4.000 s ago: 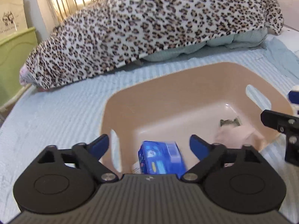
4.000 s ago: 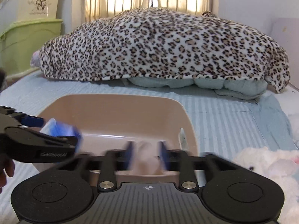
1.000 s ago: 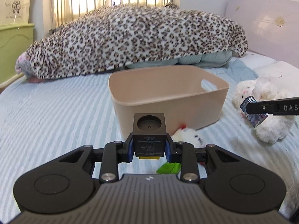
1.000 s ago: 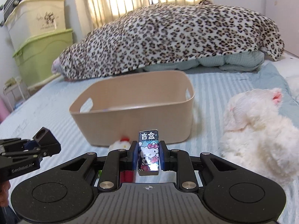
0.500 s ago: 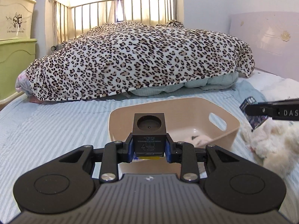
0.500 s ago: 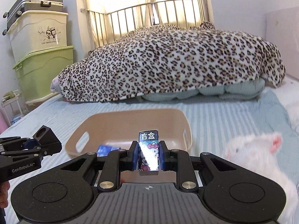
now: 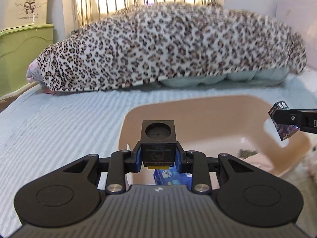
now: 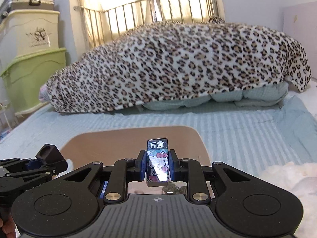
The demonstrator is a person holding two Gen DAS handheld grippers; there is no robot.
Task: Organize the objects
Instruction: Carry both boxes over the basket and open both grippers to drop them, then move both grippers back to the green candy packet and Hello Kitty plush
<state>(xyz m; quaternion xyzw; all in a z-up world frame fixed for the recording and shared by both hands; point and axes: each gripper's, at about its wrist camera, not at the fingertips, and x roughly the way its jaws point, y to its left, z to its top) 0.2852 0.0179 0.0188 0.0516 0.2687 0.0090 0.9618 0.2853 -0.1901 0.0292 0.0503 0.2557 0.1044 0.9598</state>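
Observation:
My left gripper (image 7: 158,156) is shut on a black cube with a round hollow on top (image 7: 158,140) and holds it above the near end of the beige bin (image 7: 218,107). A blue packet (image 7: 170,175) and a pink cloth (image 7: 257,161) lie in the bin. My right gripper (image 8: 158,167) is shut on a small Hello Kitty blind box (image 8: 158,163) over the bin (image 8: 111,138). The box also shows in the left wrist view (image 7: 282,124) at the bin's right side. The black cube shows in the right wrist view (image 8: 50,155) at the left.
The bin sits on a pale blue striped bed sheet (image 7: 59,123). A leopard-print blanket (image 7: 168,47) lies across the back. White plush toy fur (image 8: 289,174) is at the right. Green and cream storage boxes (image 8: 33,75) stand at the left, past the bed's edge.
Both grippers have moved up and forward with their objects, from beside the bin to above its opening. A few seconds back both grippers were over the bin, the left one open.

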